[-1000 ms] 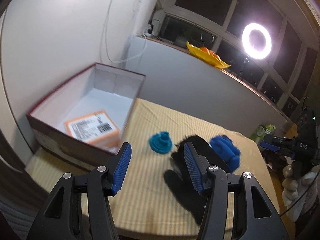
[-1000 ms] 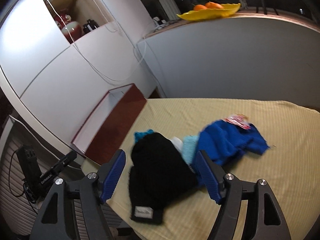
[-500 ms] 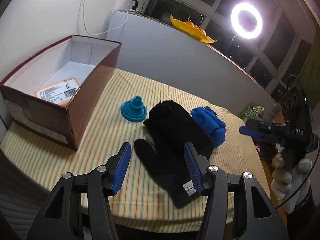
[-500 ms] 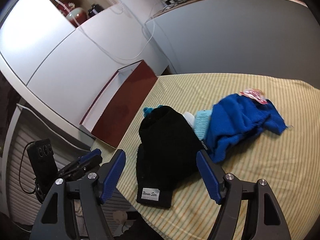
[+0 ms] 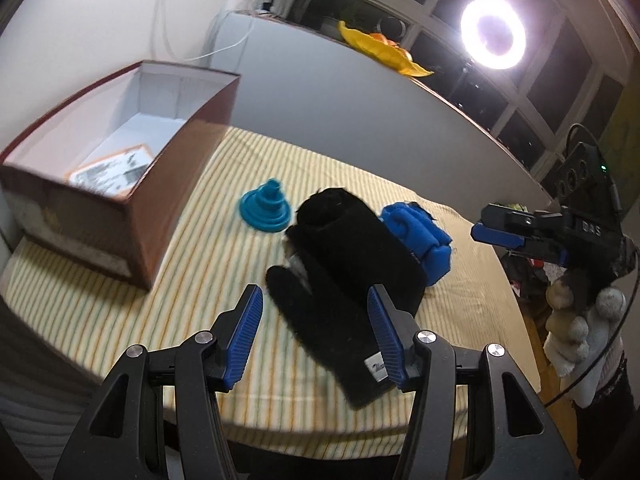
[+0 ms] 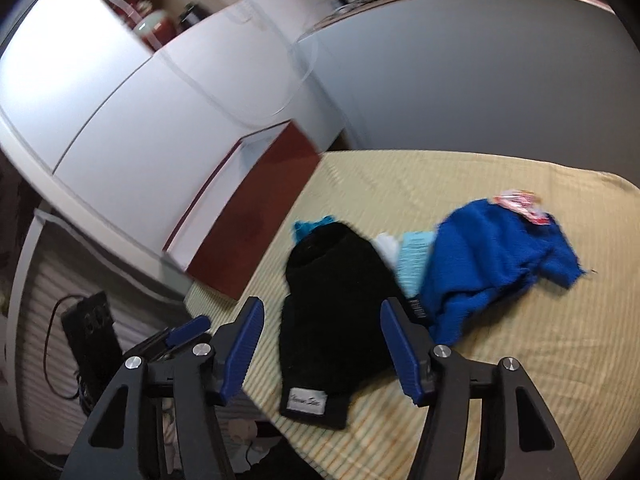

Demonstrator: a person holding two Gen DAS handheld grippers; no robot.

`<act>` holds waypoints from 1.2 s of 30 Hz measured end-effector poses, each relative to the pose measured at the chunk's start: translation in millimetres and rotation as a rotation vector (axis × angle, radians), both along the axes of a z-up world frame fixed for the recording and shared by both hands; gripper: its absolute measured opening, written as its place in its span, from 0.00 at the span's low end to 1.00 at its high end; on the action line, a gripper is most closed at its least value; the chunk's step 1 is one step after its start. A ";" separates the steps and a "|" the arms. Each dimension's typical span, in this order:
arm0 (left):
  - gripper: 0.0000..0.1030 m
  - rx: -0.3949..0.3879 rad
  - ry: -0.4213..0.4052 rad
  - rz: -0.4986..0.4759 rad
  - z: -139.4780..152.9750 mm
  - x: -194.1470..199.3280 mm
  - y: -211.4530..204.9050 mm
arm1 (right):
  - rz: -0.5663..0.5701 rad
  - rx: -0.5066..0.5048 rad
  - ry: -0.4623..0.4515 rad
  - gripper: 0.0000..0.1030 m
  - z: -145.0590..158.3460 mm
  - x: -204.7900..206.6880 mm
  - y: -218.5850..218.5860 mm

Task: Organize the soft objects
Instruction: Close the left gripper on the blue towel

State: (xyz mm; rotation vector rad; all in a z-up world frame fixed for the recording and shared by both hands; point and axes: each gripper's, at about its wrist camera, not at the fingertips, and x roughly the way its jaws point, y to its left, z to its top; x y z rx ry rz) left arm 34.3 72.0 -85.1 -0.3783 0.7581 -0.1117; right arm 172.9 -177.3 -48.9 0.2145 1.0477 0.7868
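Observation:
A black glove (image 5: 348,280) with a white label lies on the striped tablecloth (image 5: 200,280), partly over a blue knitted glove (image 5: 416,236). A teal funnel-shaped piece (image 5: 266,210) stands just left of them. My left gripper (image 5: 314,296) hovers open above the black glove's cuff end, gripping nothing. From the other side, my right gripper (image 6: 323,308) hangs over the same black glove (image 6: 336,300); its jaws are closing, with no pad touching the cloth. The blue glove (image 6: 492,256) spreads out to its right, with a light teal item (image 6: 414,256) tucked beneath.
An open red-brown box (image 5: 120,152) with a white inside and a labelled packet stands at the table's left end. A grey wall runs behind the table, with a yellow dish (image 5: 380,52) on top. A ring light (image 5: 492,38) glares. A gloved hand (image 5: 576,320) holds the right gripper (image 5: 486,232).
The left view has swung from the box towards the gloves and come closer to the black one. The right gripper's fingers stand closer together than before, and it has tilted down a little.

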 end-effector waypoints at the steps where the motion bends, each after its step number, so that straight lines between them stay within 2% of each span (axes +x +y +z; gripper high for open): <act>1: 0.52 0.006 -0.004 -0.011 1.2 2.9 -3.6 | -0.018 -0.001 0.002 0.55 -0.3 2.4 -5.9; 6: 0.52 0.026 -0.008 -0.090 10.9 32.0 -29.0 | -0.108 -0.018 0.023 0.55 -3.7 18.3 -36.2; 9: 0.52 0.066 -0.007 -0.166 19.2 55.0 -54.4 | -0.157 -0.028 0.049 0.55 -8.4 31.7 -51.1; 17: 0.52 0.127 0.027 -0.321 22.7 102.2 -114.2 | -0.250 -0.037 0.133 0.55 -38.4 77.7 -92.7; 23: 0.54 0.159 0.088 -0.400 14.1 133.3 -147.9 | -0.255 -0.035 0.189 0.55 -61.2 102.3 -107.1; 25: 0.62 0.160 0.120 -0.438 7.9 143.3 -157.7 | -0.236 -0.032 0.205 0.55 -68.9 108.1 -106.1; 36: 0.62 0.230 0.202 -0.449 -15.4 180.6 -178.1 | -0.187 -0.060 0.225 0.56 -89.7 128.5 -84.6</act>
